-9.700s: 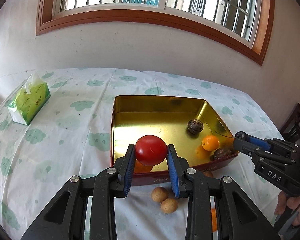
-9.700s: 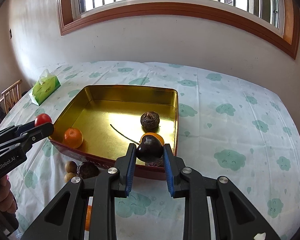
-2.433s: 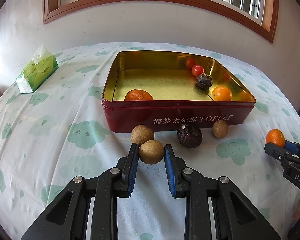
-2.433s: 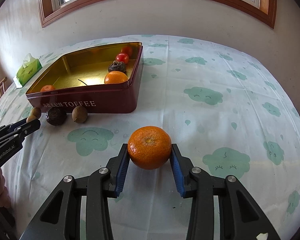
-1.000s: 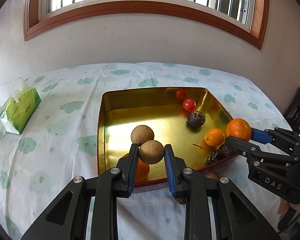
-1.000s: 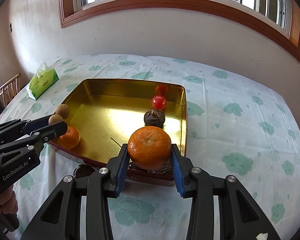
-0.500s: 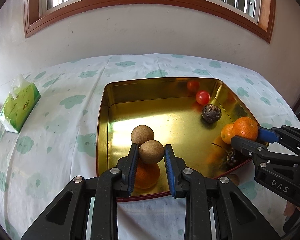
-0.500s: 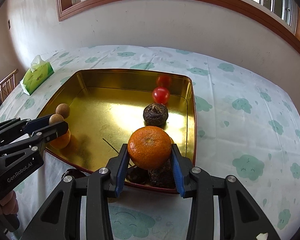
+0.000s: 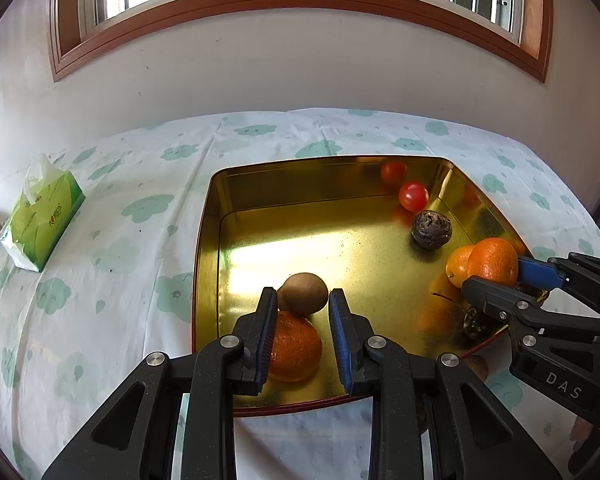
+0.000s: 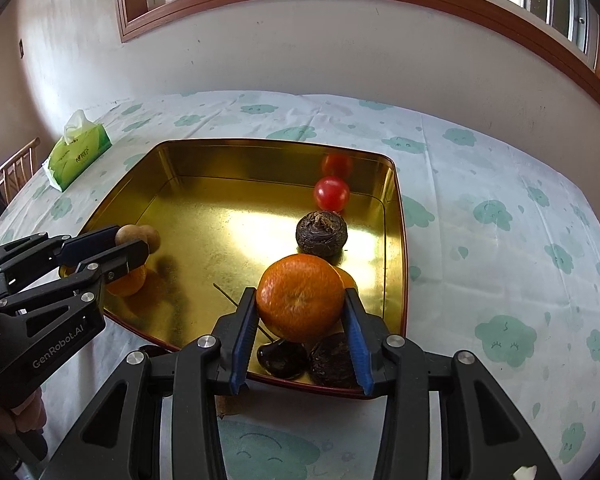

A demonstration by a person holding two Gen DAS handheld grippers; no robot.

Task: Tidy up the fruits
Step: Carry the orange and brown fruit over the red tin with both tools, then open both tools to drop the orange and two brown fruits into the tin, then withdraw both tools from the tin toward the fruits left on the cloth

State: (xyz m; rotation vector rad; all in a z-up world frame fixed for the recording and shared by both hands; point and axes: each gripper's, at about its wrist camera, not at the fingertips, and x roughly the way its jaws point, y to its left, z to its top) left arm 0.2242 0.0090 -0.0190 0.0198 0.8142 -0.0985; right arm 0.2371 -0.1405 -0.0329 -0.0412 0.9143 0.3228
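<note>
The right claw [image 10: 300,292] tilts down over the gold tin [image 10: 260,160], at the tin's 5 o'clock corner. It pinches a mandarin [image 10: 300,298]. Its jaws have just been easing apart, with the fruit between them and touching both pads.

The left claw [image 9: 302,296] also slopes down, coming in from 9 o'clock in the right wrist view. It hangs over the tin's 7 o'clock corner. Its jaws stand narrow, nipping a brown fruit [image 9: 304,294] at the very tips, above 1 orange fruit [image 9: 294,348] on the tin floor. A cherry tomato [image 10: 331,193] and a dark wrinkled fruit [image 10: 321,231] lie toward 1 o'clock. A tissue pack [image 10: 78,152] sits on the bench [image 10: 500,168] at 10 o'clock.
</note>
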